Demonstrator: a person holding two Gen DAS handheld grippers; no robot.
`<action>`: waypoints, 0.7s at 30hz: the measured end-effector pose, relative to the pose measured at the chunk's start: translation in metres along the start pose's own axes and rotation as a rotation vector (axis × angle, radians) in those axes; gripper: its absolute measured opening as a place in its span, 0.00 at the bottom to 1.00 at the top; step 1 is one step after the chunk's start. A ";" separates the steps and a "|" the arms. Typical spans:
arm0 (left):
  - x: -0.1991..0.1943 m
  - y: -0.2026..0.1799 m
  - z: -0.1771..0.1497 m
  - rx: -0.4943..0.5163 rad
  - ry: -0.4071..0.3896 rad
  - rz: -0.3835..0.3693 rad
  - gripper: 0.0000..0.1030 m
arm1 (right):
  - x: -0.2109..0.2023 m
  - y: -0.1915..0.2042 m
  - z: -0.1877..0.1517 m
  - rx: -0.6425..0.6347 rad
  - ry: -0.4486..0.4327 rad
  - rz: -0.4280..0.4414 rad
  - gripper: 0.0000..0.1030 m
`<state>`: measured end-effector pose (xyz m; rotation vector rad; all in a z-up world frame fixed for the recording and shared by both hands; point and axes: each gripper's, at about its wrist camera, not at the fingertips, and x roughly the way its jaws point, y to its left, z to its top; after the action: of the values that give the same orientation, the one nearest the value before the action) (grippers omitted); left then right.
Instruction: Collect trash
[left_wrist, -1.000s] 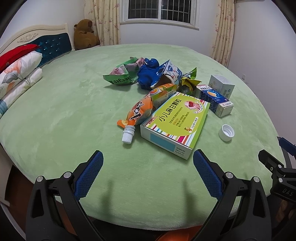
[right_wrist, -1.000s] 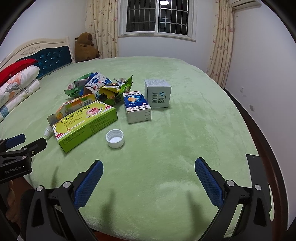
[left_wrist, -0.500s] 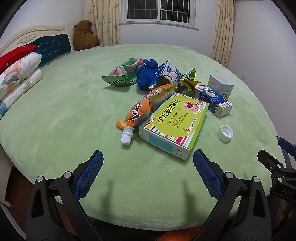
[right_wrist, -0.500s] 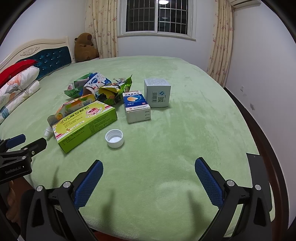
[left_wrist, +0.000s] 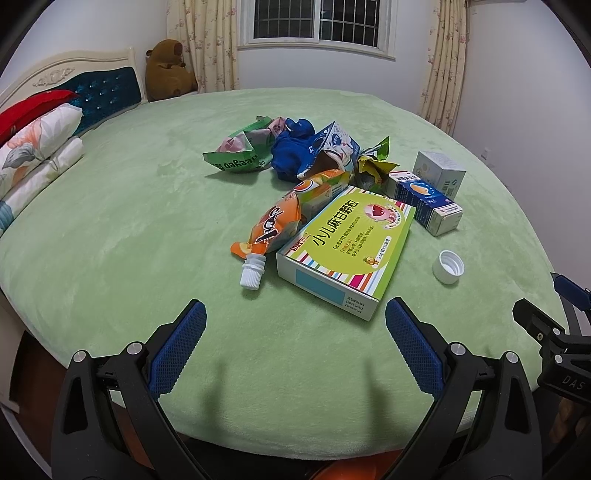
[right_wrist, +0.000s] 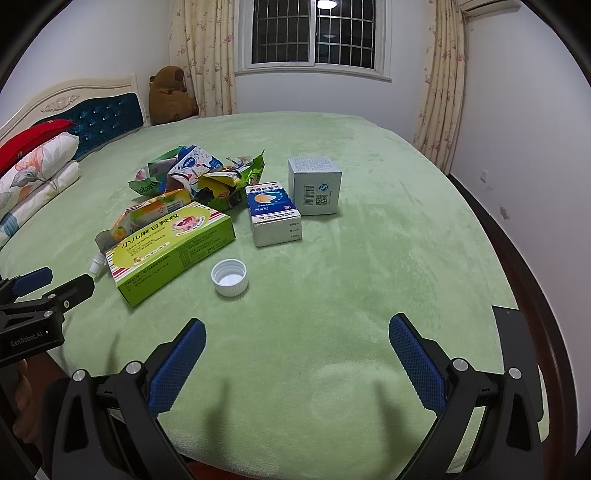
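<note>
bed (left_wrist: 110, 229): green blanket, trash clustered mid-bed
green medicine box (left_wrist: 347, 247): landmark, nearest left gripper (left_wrist: 295, 332)
pouch (left_wrist: 280, 221): touching box's left
cap (right_wrist: 229, 277): just right of box
fingers: both grippers wide, empty; right gripper (right_wrist: 297, 341)
step: pre-grasp; next, advance, close on one item

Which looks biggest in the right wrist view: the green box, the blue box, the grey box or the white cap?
1. Green box, though it lies nearer the camera.
2. Grey box and blue box: too alike to rank.
3. White cap, smallest.
</note>
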<state>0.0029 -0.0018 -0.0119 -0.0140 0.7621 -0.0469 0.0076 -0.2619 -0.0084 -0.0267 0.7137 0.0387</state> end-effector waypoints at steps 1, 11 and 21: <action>0.000 0.000 0.000 0.000 0.000 0.000 0.92 | 0.000 0.000 0.000 0.000 0.000 0.000 0.95; 0.000 0.000 0.001 0.000 0.000 -0.001 0.92 | 0.000 0.000 0.000 0.000 0.000 0.000 0.95; 0.000 -0.003 0.006 0.002 -0.003 -0.005 0.92 | 0.006 -0.002 0.009 -0.016 -0.011 0.008 0.95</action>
<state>0.0071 -0.0048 -0.0078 -0.0139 0.7591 -0.0520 0.0181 -0.2635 -0.0060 -0.0387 0.7025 0.0518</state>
